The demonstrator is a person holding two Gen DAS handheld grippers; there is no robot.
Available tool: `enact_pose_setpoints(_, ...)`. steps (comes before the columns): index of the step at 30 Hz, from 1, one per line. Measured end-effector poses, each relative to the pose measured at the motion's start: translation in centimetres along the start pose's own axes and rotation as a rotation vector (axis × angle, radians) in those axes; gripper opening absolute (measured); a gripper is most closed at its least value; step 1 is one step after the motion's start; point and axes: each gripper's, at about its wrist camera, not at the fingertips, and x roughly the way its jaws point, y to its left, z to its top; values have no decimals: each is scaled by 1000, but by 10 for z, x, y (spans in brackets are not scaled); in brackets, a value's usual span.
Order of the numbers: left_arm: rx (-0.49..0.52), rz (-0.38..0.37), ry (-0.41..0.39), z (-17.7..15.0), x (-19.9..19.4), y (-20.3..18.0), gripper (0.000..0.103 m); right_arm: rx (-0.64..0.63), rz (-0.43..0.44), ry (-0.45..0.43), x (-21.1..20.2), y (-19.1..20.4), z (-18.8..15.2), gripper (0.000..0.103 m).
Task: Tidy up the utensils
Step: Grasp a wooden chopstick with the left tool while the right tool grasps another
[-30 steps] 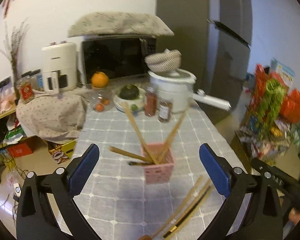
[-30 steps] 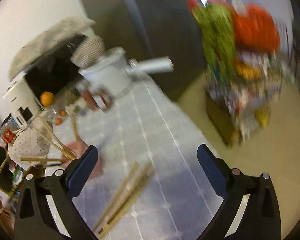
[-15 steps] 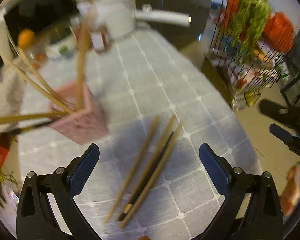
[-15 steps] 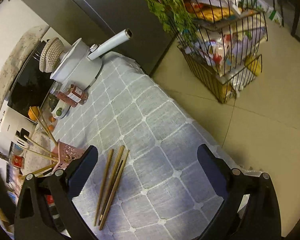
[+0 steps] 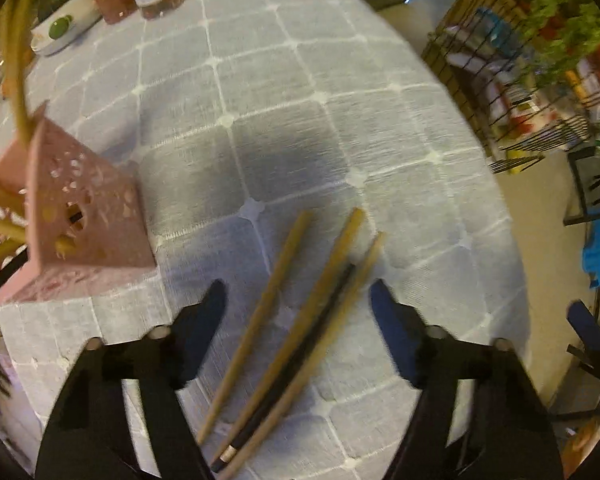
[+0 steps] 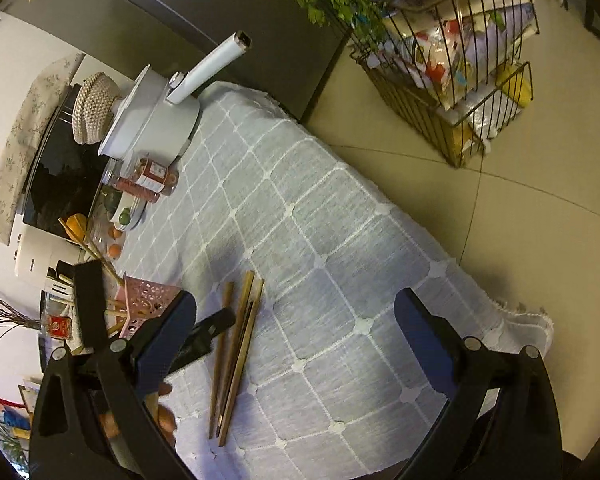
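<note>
1. Grey checked tablecloth (image 5: pixel 284 92) is seen covering the table; beige floor tiles and a wire rack (image 6: pixel 452 92) of packaged goods are seen off its right edge.
2. Far left: a pink perforated holder (image 5: pixel 80 216) is stood on the cloth with several wooden sticks leaning out of it. In the right wrist view the same holder (image 6: pixel 148 300) is partly hidden behind the left gripper's finger.
3. Rear left: sauce jars (image 6: pixel 148 178), a small dish (image 5: pixel 66 30) and a white pot (image 6: pixel 152 120) with a long handle are grouped, well apart from the loose utensils.
4. Centre: four chopsticks (image 5: pixel 300 328) are laid flat on the cloth, three wooden and one dark, roughly parallel. One wooden stick is set slightly apart to the left; the other three are bunched, touching.
5. Left gripper (image 5: pixel 298 296) is held with jaws spread wide, nothing pinched. The chopsticks lie between its fingers, pointing away along the gripper axis. Contact with the cloth cannot be judged.
6. Right gripper (image 6: pixel 296 320) is also spread wide and empty. The chopsticks (image 6: pixel 234 344) lie just right of its left finger, within the span of the fingers; height above the cloth cannot be told.
</note>
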Motion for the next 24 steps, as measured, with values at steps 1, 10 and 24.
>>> enact_pose_setpoints(1, -4, 9, 1, 2, 3, 1, 63, 0, 1, 4, 1, 0, 0, 97)
enact_pose_setpoints(10, -23, 9, 10, 11, 15, 7, 50, -3, -2, 50, 12, 0, -3, 97)
enact_pose_setpoints(24, 9, 66, -83, -12, 12, 8, 11, 11, -51, 84, 39, 0, 1, 97)
